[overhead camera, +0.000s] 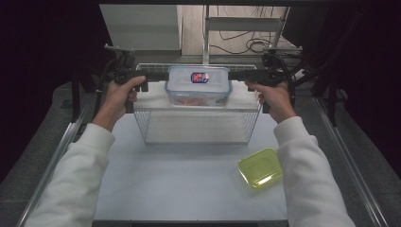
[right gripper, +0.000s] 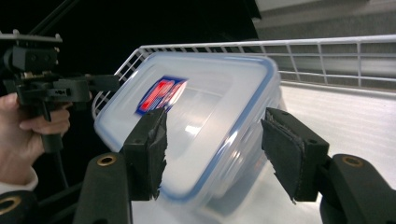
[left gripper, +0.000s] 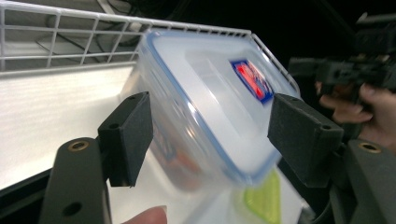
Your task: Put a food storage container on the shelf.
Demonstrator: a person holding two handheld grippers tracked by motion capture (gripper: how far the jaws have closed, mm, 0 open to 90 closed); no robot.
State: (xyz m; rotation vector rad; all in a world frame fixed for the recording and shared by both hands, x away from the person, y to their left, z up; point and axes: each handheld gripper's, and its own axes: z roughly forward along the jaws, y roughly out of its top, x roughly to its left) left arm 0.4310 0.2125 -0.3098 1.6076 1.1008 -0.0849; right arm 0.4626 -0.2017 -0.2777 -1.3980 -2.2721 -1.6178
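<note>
High view, container (overhead camera: 199,85) between opened tongs (overhead camera: 153,80)

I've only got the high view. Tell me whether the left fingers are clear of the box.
Observer: In the left gripper view, the left gripper's fingers stand either side of the box, and neither looks pressed on it.
Operator: Now check the right one.
Observer: The right gripper is open too. A gap shows between one of its fingers and the box wall.
Operator: Report how steady the box is.
Observer: Its edge is blurred in the left gripper view, while the basket behind it is sharp.
</note>
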